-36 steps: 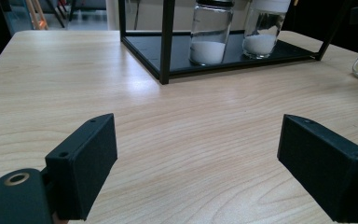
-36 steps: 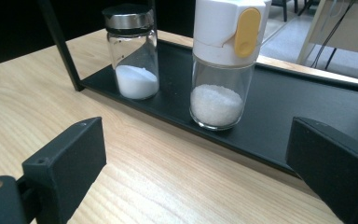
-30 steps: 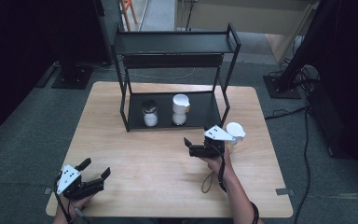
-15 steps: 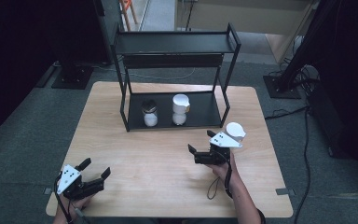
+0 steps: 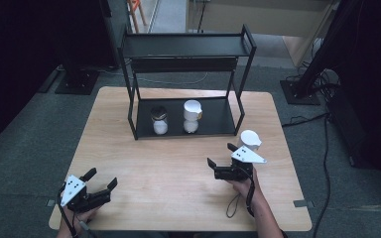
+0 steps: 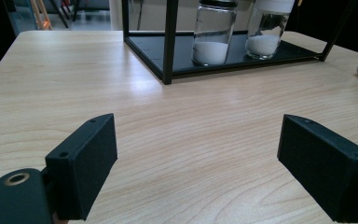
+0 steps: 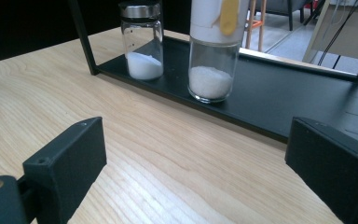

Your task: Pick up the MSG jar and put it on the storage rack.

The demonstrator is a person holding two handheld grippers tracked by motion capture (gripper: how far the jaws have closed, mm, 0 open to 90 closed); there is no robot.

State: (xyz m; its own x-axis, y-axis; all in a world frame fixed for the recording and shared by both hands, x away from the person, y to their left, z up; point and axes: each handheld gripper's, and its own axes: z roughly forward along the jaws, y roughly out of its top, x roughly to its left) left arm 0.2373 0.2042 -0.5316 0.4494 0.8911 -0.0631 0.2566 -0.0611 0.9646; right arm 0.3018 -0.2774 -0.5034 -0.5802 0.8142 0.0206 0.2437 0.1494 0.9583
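Pale wood worktop (image 5: 178,163), rounded corners. Black two-tier rack (image 5: 188,47) stands at its far middle. On the rack's bottom shelf: dark-lidded jar (image 5: 159,120) and white-lidded jar (image 5: 192,116), side by side. Third jar (image 5: 249,140) on the worktop, right of the rack.

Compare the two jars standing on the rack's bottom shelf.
The left jar has a dark metal lid; the right jar has a white cap with a yellow mark. The left jar is shorter and narrower. Both are clear glass, upright, and hold some white grains at the bottom.
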